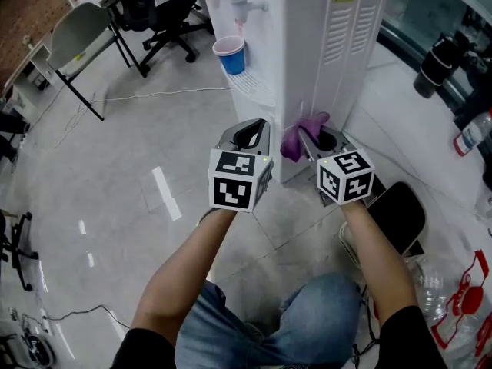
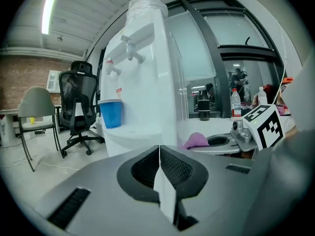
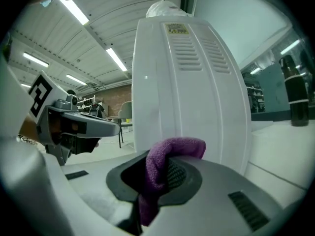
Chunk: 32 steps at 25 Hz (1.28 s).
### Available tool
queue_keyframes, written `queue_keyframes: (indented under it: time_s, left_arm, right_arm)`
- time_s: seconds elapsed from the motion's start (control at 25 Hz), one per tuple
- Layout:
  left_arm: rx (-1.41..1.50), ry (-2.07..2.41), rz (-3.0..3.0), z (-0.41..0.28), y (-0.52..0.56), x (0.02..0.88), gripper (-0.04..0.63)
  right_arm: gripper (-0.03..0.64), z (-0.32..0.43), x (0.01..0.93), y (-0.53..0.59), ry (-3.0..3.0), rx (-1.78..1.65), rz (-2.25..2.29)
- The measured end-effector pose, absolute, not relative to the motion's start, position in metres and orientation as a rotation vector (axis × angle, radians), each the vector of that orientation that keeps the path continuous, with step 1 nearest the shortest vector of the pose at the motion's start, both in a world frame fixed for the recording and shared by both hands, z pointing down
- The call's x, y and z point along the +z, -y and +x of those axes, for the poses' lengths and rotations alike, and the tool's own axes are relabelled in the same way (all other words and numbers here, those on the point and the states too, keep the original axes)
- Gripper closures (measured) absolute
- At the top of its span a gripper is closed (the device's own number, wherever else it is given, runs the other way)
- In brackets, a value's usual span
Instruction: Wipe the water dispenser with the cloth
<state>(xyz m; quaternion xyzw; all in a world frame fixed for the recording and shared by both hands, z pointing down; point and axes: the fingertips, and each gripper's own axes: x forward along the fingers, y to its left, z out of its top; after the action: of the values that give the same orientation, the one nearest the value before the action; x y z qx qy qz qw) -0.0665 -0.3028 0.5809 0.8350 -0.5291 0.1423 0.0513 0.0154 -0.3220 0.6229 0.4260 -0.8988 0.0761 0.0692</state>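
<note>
**Right claw (image 3: 156, 176) clamped on cloth (image 3: 172, 149)**

The purple cloth is pinched between the jaws and bulges out past the tip. It sits low, just beside the side panel of the water dispenser (image 3: 187, 82); contact unclear. Left claw (image 2: 159, 171) has its jaws together with nothing between them, alongside the right. A blue cup (image 1: 231, 54) sits under the taps.

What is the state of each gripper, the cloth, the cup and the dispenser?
water dispenser, upright
left gripper, shut, empty
right gripper, shut on the purple cloth
purple cloth, bunched, near the water dispenser's side
blue cup, upright under a tap
</note>
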Motion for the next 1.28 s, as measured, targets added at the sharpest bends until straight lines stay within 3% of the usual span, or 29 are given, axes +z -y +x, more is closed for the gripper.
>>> queue_keyframes:
  time_s: [0.96,1.28]
  left_arm:
    - [0.542,1.549,2.463,-0.058,0.290,0.697,0.568]
    - [0.528,1.562,2.463,-0.056,0.296,0.681,0.568]
  right_arm:
    - [0.572,0.012,0.820,0.322,2.537,0.560,1.322]
    - [0.572,0.014,0.801,0.314,2.535,0.571,1.322]
